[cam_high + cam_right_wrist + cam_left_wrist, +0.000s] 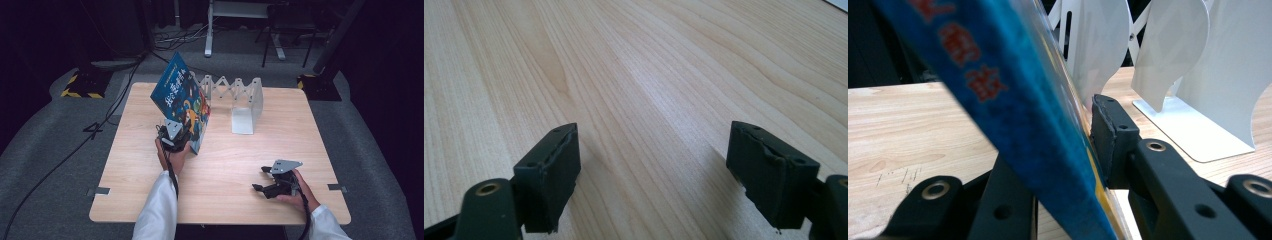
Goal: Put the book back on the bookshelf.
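A blue picture book (181,100) with a colourful cover stands tilted on the wooden table (125,150), its top corner leaning away to the back left. My left gripper (177,134) is shut on the book's lower edge; in the left gripper view the blue spine (1013,110) runs between the black jaws. A white folding bookend rack (240,102) stands just right of the book. My right gripper (261,179) rests low over the table at the front right, open, with bare wood between its pads (551,175).
The rack's white plates (1173,55) rise close behind the book in the left gripper view. Dark floor, cables and a stand base with yellow-black tape (80,85) surround the table. Bare wood lies between the two grippers.
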`<state>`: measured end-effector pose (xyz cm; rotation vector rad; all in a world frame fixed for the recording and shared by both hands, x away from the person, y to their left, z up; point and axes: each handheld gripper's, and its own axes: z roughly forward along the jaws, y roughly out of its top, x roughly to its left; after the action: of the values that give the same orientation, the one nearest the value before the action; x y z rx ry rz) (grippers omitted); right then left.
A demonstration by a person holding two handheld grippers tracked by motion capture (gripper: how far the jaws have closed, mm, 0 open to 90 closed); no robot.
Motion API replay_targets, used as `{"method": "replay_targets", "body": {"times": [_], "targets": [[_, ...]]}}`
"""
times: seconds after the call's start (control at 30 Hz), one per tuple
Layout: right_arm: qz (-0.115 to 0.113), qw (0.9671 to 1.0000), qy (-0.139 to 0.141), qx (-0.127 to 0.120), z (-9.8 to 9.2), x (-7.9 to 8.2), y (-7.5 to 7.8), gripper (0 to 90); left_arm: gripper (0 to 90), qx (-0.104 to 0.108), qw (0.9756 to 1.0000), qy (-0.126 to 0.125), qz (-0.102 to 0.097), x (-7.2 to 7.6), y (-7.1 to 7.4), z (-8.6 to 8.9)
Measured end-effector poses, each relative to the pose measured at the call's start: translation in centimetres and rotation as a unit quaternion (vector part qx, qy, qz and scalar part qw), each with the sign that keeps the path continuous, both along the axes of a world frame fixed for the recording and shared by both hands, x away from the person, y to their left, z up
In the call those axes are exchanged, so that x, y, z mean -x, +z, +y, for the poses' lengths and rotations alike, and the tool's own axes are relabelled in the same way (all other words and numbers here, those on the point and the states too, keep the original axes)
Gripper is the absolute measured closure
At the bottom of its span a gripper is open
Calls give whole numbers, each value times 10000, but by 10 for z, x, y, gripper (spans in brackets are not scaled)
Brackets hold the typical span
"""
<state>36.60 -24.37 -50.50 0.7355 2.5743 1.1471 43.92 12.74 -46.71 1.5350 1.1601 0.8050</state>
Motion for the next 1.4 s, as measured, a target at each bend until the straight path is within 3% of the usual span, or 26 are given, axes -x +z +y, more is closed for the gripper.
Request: {"method": "replay_targets", "body": {"times": [0.2,0.8,1.13,1.4], "targets": [[-2,10000,0,1,0,0,0,216,705,-147,9999,-8,59,1,1,-3],[-8,10000,11,2,0,0,0,216,660,-154,9996,-192,119,3,2,1],[-8,10000,11,2,0,0,0,216,610,-154,9994,-314,24,8,14,13],[-7,10000,9,3,0,0,0,215,533,-336,9975,-600,145,14,24,24]]}}
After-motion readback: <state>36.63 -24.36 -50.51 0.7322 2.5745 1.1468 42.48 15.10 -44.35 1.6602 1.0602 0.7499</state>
